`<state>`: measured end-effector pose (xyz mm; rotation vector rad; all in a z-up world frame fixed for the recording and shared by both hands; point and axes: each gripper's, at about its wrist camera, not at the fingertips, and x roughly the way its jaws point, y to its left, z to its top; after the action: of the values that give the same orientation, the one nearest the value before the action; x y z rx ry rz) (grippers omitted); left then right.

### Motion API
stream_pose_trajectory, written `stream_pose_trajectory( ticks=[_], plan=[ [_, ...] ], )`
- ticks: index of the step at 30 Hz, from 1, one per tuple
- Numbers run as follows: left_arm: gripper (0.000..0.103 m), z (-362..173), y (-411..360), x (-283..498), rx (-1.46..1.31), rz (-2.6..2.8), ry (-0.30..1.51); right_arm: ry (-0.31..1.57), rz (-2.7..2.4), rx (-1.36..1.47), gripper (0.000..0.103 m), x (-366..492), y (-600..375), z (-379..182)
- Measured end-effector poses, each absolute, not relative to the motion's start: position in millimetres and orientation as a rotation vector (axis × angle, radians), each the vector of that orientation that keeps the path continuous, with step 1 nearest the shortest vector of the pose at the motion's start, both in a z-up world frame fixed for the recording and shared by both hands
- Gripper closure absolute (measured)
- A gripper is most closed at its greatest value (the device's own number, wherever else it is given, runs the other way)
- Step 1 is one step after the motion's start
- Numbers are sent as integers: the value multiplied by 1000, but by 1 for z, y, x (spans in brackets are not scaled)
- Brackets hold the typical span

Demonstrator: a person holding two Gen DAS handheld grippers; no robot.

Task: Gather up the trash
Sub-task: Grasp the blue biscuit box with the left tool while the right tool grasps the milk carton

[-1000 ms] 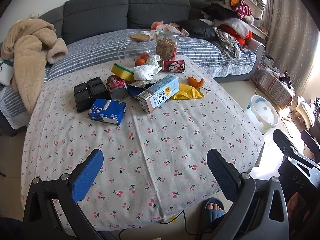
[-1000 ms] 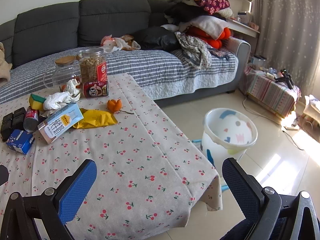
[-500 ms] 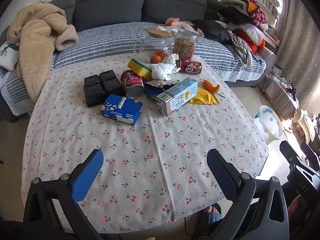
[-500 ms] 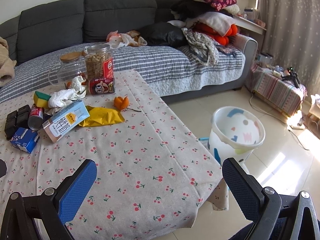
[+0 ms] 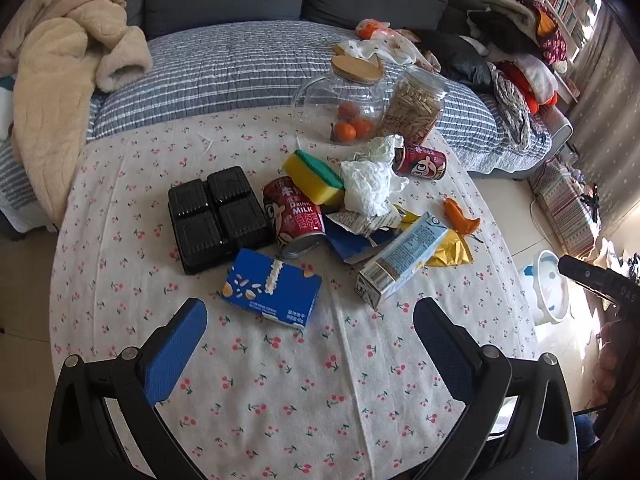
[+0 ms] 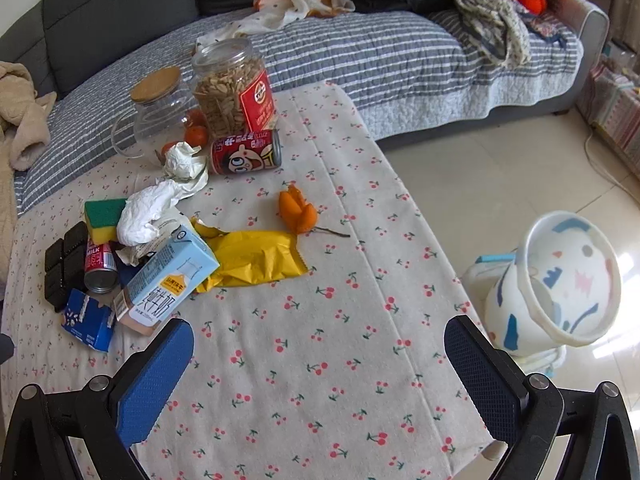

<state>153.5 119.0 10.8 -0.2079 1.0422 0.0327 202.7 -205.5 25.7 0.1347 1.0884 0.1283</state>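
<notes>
Trash lies on the cherry-print table (image 5: 304, 392): a blue box (image 5: 272, 294), a light-blue milk carton (image 5: 402, 258), a red milk can (image 5: 296, 216), a black plastic tray (image 5: 216, 216), crumpled tissue (image 5: 370, 184), a yellow wrapper (image 6: 252, 258), orange peel (image 6: 296, 210) and a second red can (image 6: 246, 152). My left gripper (image 5: 310, 344) is open and empty, just short of the blue box. My right gripper (image 6: 318, 364) is open and empty over bare cloth, near the table's right edge.
A white patterned bin (image 6: 560, 280) stands on the floor right of the table. A glass jar (image 5: 348, 100), a jar of seeds (image 6: 234, 88) and a yellow-green sponge (image 5: 314, 174) sit at the far side. A grey sofa (image 5: 224, 60) with clothes lies behind.
Both grippers have moved forward over the table toward the pile of trash. Both stayed open and empty.
</notes>
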Motion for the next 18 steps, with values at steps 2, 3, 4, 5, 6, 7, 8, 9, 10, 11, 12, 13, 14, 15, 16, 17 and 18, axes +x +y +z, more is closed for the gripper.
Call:
stream_pose_trajectory(
  ticks=[2, 3, 4, 5, 6, 7, 8, 9, 10, 11, 12, 13, 14, 15, 16, 17, 18],
  plan=[
    [0, -1, 130, 162, -233, 42, 1048, 1125, 165, 204, 0, 222, -199, 14],
    [0, -12, 135, 165, -260, 53, 1073, 1136, 182, 228, 0, 228, -195, 6],
    [0, -24, 140, 169, -295, 59, 1107, 1155, 192, 241, 0, 233, -189, -4],
    [0, -36, 143, 173, -328, 58, 1138, 1174, 200, 247, 0, 235, -184, -14],
    [1, -46, 145, 178, -351, 62, 1163, 1188, 208, 250, 0, 237, -178, -23],
    [1, -54, 148, 181, -370, 78, 1179, 1201, 211, 254, 0, 240, -171, -32],
    [1, -60, 153, 184, -392, 104, 1186, 1216, 214, 261, 0, 242, -166, -40],
    [2, -67, 157, 185, -419, 129, 1191, 1233, 226, 273, 0, 245, -159, -47],
    [2, -73, 160, 186, -451, 143, 1199, 1243, 235, 284, 0, 248, -154, -52],
    [2, -79, 165, 187, -488, 156, 1211, 1248, 237, 292, 0, 249, -148, -57],
    [2, -84, 169, 187, -528, 169, 1213, 1253, 240, 297, 0, 251, -142, -60],
    [2, -87, 173, 186, -560, 183, 1206, 1259, 254, 310, 0, 252, -136, -63],
    [2, -89, 176, 187, -579, 200, 1197, 1259, 273, 330, 1, 255, -130, -67],
    [2, -91, 179, 187, -591, 217, 1188, 1258, 284, 345, 1, 257, -125, -69],
    [2, -93, 182, 187, -608, 233, 1183, 1255, 286, 354, 1, 259, -120, -71],
    [2, -96, 185, 186, -633, 243, 1180, 1253, 290, 365, 1, 262, -115, -74],
    [2, -99, 188, 186, -662, 248, 1184, 1257, 294, 379, 3, 264, -110, -77]
  ],
)
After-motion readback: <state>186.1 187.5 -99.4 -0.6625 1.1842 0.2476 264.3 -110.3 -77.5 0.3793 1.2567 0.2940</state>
